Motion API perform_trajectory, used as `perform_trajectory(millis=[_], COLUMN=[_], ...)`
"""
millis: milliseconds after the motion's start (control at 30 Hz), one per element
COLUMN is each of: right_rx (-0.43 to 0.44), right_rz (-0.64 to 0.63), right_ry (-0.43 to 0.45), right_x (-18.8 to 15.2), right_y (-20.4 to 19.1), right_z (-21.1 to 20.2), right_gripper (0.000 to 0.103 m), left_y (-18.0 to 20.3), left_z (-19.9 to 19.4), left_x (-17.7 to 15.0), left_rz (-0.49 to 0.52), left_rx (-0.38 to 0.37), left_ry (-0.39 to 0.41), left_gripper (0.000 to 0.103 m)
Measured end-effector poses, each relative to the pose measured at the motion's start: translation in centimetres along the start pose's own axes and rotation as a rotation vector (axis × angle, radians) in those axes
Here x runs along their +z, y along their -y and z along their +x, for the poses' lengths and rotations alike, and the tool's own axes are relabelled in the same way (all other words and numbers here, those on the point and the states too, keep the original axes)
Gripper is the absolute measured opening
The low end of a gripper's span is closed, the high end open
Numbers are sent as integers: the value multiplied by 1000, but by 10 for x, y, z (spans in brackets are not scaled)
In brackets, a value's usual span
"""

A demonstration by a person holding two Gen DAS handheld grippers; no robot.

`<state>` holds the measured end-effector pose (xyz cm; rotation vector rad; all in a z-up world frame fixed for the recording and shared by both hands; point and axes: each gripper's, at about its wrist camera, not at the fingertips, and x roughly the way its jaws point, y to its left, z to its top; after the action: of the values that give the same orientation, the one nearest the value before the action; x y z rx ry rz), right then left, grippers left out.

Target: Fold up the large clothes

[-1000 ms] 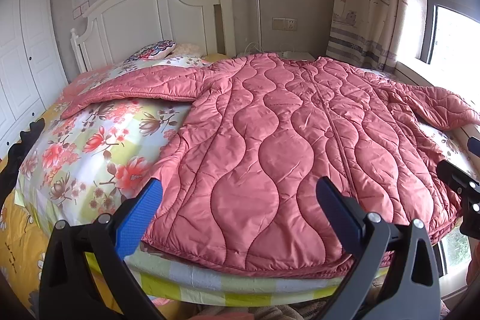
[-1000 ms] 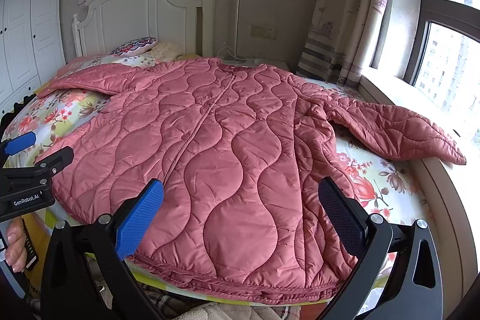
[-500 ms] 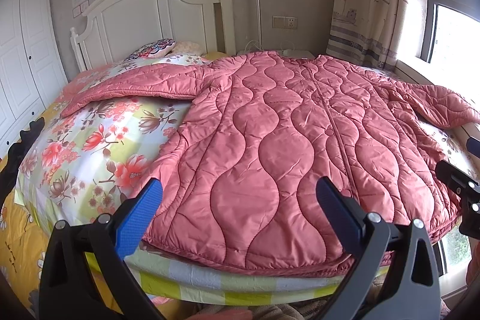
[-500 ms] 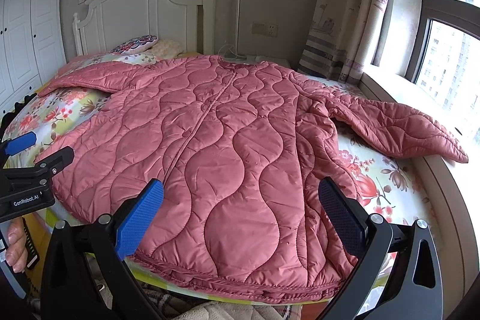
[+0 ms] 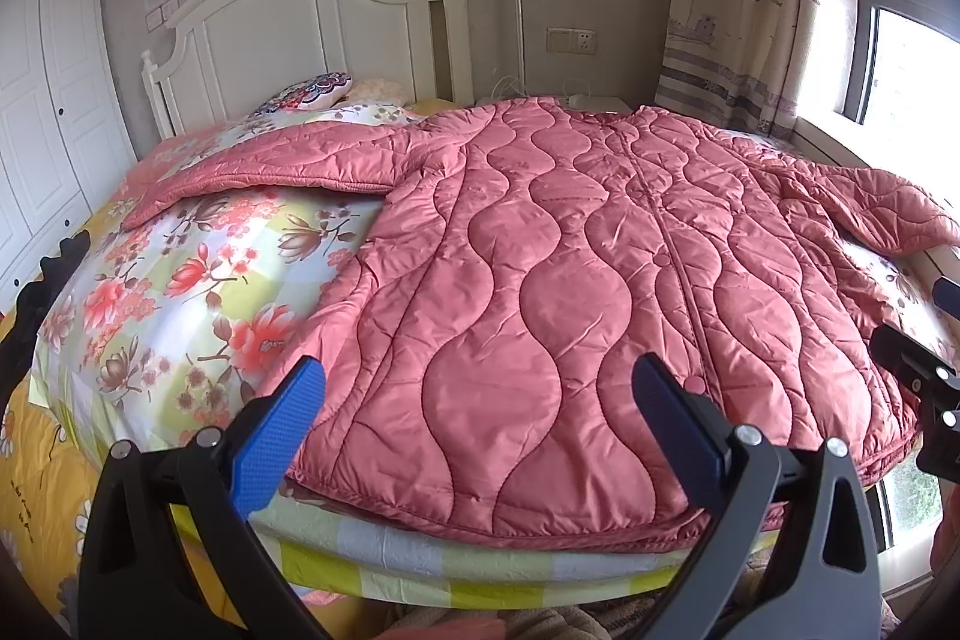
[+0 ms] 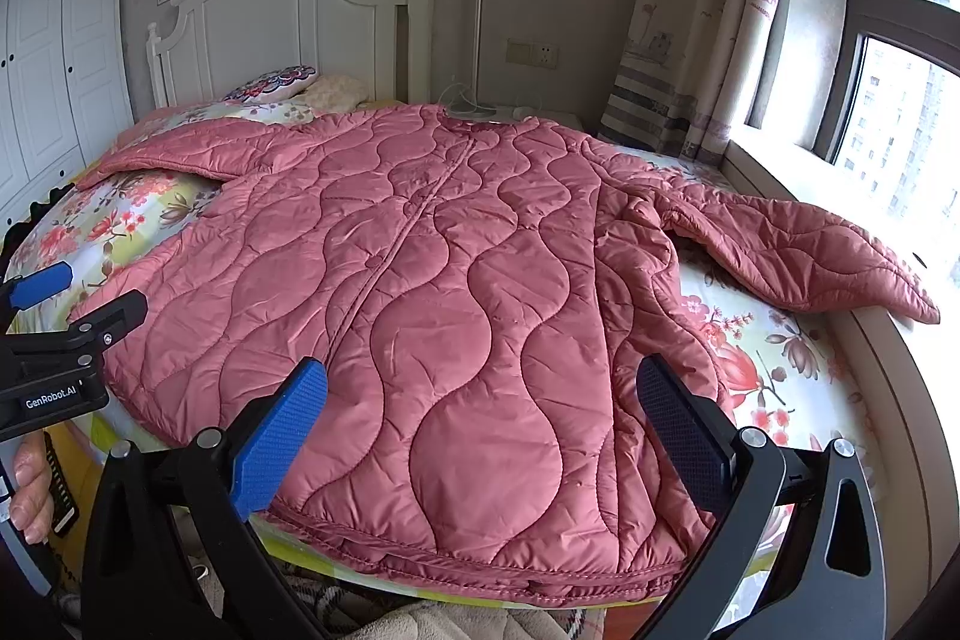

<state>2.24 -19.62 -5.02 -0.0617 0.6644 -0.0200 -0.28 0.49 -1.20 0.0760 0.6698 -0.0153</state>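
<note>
A large pink quilted coat lies spread flat, front up, on the bed, its hem at the near edge. It also shows in the right wrist view. Its left sleeve stretches over the floral sheet; its right sleeve reaches toward the window sill. My left gripper is open and empty, hovering over the hem's left part. My right gripper is open and empty over the hem's right part. Each gripper shows at the edge of the other's view.
The bed has a floral sheet and a white headboard with pillows at the far end. A white wardrobe stands left. A curtain and window sill run along the right.
Both grippers have edged slightly forward toward the coat's hem. The coat has not moved and both grippers stay open.
</note>
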Motion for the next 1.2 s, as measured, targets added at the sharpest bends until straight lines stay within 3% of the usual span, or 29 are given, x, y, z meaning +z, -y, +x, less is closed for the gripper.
perform_trajectory(millis=[1000, 1200], right_rx=[10, -21], right_rz=[3, 49], right_ry=[-24, -47], right_x=[-3, -3], right_y=[3, 30], right_z=[8, 18], right_gripper=[99, 99], left_y=[-2, -18], left_z=[8, 40], left_x=[-3, -2], left_rz=[-1, -11], left_rx=[9, 52], left_ry=[-35, -112], left_gripper=[101, 101])
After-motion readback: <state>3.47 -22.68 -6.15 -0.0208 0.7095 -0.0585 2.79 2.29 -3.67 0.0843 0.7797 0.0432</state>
